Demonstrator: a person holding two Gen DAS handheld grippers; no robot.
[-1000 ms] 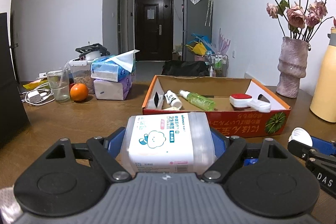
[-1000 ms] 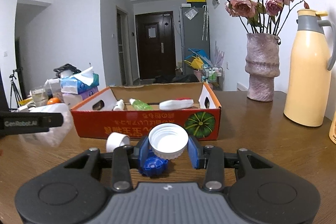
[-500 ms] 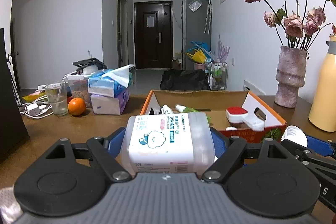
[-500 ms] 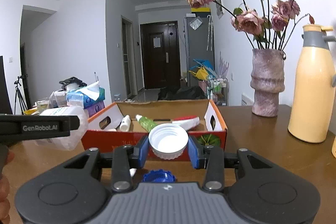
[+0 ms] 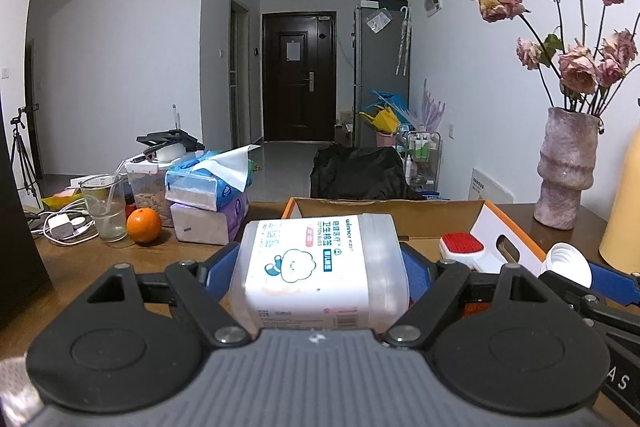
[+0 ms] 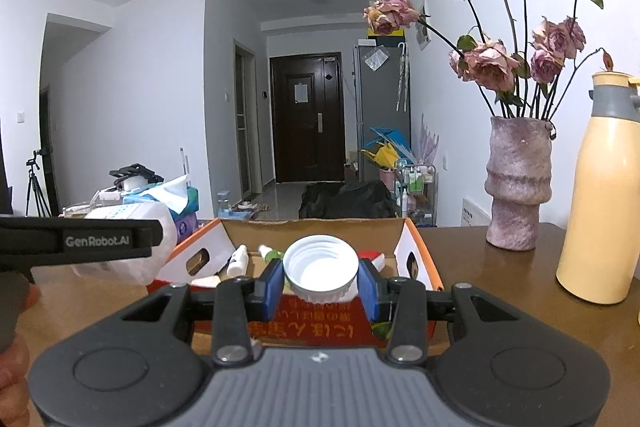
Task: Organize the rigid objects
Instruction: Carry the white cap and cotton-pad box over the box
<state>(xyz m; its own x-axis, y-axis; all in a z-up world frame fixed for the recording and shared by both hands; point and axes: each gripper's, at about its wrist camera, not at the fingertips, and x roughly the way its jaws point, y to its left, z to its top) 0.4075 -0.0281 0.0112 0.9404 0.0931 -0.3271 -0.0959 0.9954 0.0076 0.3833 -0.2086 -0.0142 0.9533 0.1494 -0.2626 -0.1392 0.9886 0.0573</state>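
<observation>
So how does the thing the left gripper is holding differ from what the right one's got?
The cotton swab box in the left gripper is a tall, translucent rectangular container with a printed label; the white bottle cap in the right gripper is small, round, ribbed and unlabelled. The box spreads its jaws wide; the cap sits between nearly closed ones. Both are plastic, gripped by blue pads, near the cardboard box.

surface: brown wooden desk | on it: orange cardboard box, mottled pink ceramic vase, cream thermos jug, round orange fruit, clear drinking glass, stacked tissue packs, white charger with cables
</observation>
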